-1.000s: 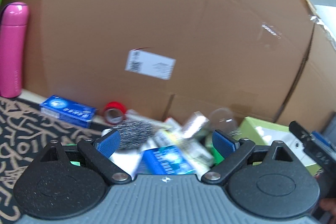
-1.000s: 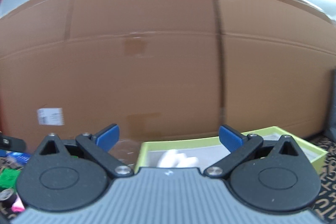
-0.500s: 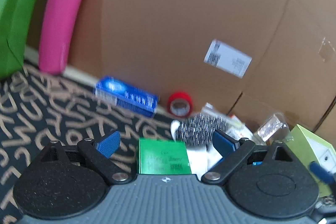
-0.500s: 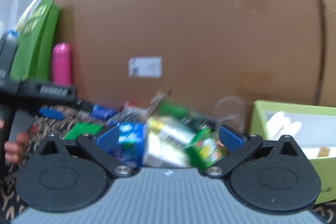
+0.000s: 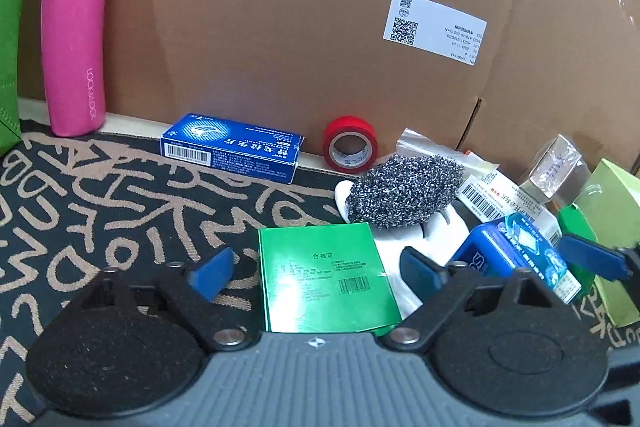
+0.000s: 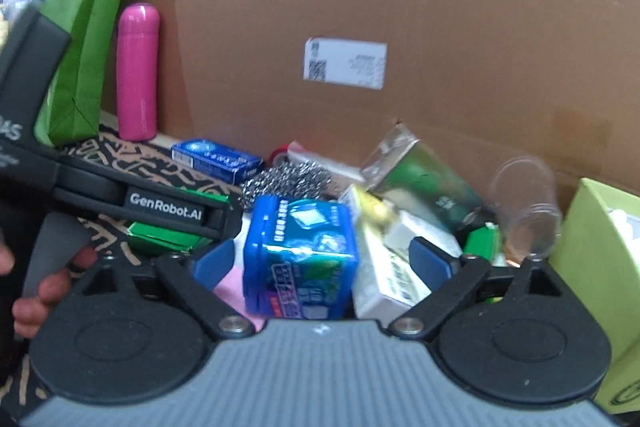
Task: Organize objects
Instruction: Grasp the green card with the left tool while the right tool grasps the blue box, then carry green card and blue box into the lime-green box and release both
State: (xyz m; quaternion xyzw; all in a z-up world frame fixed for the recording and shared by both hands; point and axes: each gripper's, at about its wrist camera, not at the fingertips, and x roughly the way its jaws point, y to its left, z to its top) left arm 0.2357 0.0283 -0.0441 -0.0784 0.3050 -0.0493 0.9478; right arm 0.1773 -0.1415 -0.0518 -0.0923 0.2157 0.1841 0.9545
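Note:
A pile of small goods lies on a patterned mat (image 5: pixel 100 207) against a cardboard wall. In the left wrist view my left gripper (image 5: pixel 316 271) hangs low over a flat green box (image 5: pixel 324 283). The box lies between the closing jaws, with a gap at each pad. In the right wrist view a blue gum tub (image 6: pixel 300 255) and a white-yellow carton (image 6: pixel 384 275) sit between the closing jaws of my right gripper (image 6: pixel 322 263). Neither pad presses on them. A steel scourer (image 5: pixel 404 191) rests on a white item behind the green box.
A pink bottle (image 5: pixel 74 27), a blue box (image 5: pixel 232 147) and a red tape roll (image 5: pixel 350 145) line the cardboard wall (image 5: pixel 280 7). A lime-green open box (image 6: pixel 600 267) and a clear cup (image 6: pixel 528 203) stand at the right. A green bag (image 6: pixel 88 27) leans at the left.
Both views swung down from the cardboard wall onto the pile. The green box came between the left jaws and the blue tub between the right jaws. Both pairs of jaws have narrowed.

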